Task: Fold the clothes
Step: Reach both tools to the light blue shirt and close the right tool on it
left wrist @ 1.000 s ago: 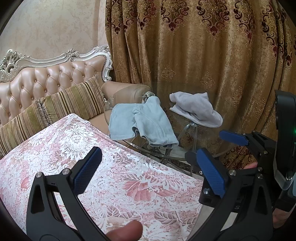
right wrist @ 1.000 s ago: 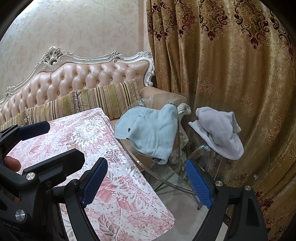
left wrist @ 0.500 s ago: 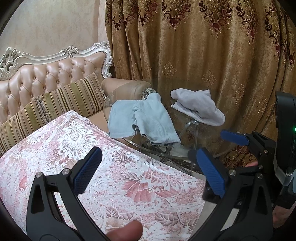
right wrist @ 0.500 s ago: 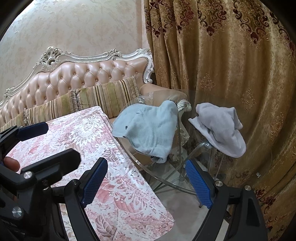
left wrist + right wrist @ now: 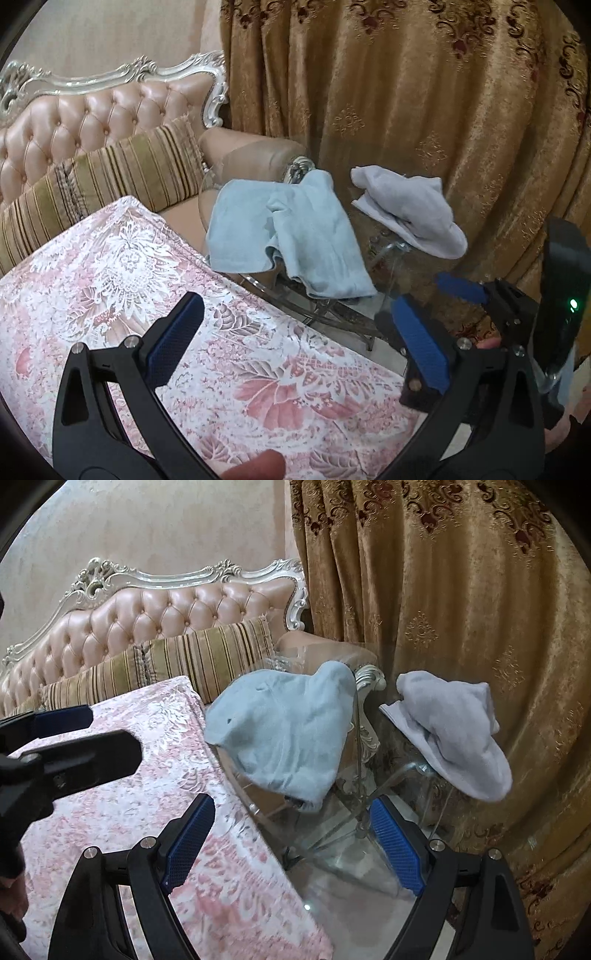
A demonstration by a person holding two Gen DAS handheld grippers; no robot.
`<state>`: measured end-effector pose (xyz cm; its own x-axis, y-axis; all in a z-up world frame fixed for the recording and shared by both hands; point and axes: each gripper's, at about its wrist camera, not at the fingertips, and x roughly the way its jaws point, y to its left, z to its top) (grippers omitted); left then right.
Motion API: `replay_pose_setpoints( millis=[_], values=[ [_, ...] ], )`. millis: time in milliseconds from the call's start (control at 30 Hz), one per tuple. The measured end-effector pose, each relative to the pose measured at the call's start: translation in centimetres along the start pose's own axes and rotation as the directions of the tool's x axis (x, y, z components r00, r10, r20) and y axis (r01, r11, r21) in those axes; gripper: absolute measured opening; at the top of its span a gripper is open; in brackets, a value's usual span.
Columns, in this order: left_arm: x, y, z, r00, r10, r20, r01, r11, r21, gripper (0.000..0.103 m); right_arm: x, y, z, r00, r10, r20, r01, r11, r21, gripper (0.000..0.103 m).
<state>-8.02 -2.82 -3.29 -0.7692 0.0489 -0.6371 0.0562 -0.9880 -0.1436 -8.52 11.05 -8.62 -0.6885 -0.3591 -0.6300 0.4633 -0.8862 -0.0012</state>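
Left gripper (image 5: 295, 332) and right gripper (image 5: 291, 838) both spread wide, holding nothing. Slightly nearer the glass side table (image 5: 332, 853) than a second ago; garments unmoved. Blue garment (image 5: 295, 236) rumpled, draped over the table's near edge; grey garment (image 5: 410, 210) bunched at its far edge. Tablecloth corner (image 5: 369, 373) below; curtain (image 5: 406, 110) close behind.

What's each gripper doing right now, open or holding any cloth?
Left gripper: open, holding nothing, over the floral tablecloth.
Right gripper: open, holding nothing, short of the light blue cloth.
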Motion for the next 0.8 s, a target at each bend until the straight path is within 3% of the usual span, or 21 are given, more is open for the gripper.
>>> replay_pose_setpoints(
  millis=[133, 333, 533, 567, 600, 633, 667, 733, 800],
  values=[
    [2.7, 0.2, 1.1, 0.999, 0.009, -0.031, -0.009, 1.0, 0.013, 0.101, 2.5, -0.3, 0.8, 1.0, 0.008, -0.024, -0.008, 1.0, 0.001, 0.087],
    [5.1, 0.9, 1.7, 0.998, -0.002, -0.062, 0.0, 1.0, -0.029, 0.085, 5.5, -0.9, 1.6, 0.998, 0.025, -0.061, -0.026, 1.0, -0.013, 0.087],
    [6.5, 1.9, 1.8, 0.996, 0.01, -0.092, -0.017, 0.997, -0.076, 0.084, 9.5, -1.4, 3.2, 0.991, 0.053, -0.122, -0.058, 0.998, -0.036, 0.087],
    [6.6, 2.2, 1.8, 0.996, 0.008, -0.09, -0.016, 0.996, -0.088, 0.084, 10.2, -1.4, 3.5, 0.989, 0.057, -0.133, -0.063, 0.997, -0.039, 0.082],
    [6.6, 2.4, 1.8, 0.996, 0.012, -0.091, -0.02, 0.996, -0.09, 0.084, 10.8, -1.5, 3.8, 0.988, 0.062, -0.143, -0.069, 0.997, -0.043, 0.049],
    [6.7, 2.5, 1.8, 0.995, 0.02, -0.093, -0.028, 0.996, -0.088, 0.084, 11.1, -1.7, 3.9, 0.987, 0.075, -0.145, -0.082, 0.996, -0.039, 0.031],
    [6.8, 2.6, 1.7, 0.995, 0.028, -0.097, -0.036, 0.996, -0.084, 0.084, 11.2, -2.0, 3.9, 0.985, 0.09, -0.146, -0.096, 0.995, -0.033, 0.03],
    [7.1, 3.1, 1.4, 0.994, 0.036, -0.104, -0.046, 0.995, -0.087, 0.083, 11.1, -2.5, 4.2, 0.983, 0.121, -0.136, -0.125, 0.992, -0.024, 0.012],
    [7.7, 3.8, 1.2, 0.993, 0.037, -0.108, -0.049, 0.993, -0.103, 0.083, 10.5, -3.5, 4.9, 0.984, 0.139, -0.108, -0.14, 0.99, -0.005, 0.008]
  ],
)
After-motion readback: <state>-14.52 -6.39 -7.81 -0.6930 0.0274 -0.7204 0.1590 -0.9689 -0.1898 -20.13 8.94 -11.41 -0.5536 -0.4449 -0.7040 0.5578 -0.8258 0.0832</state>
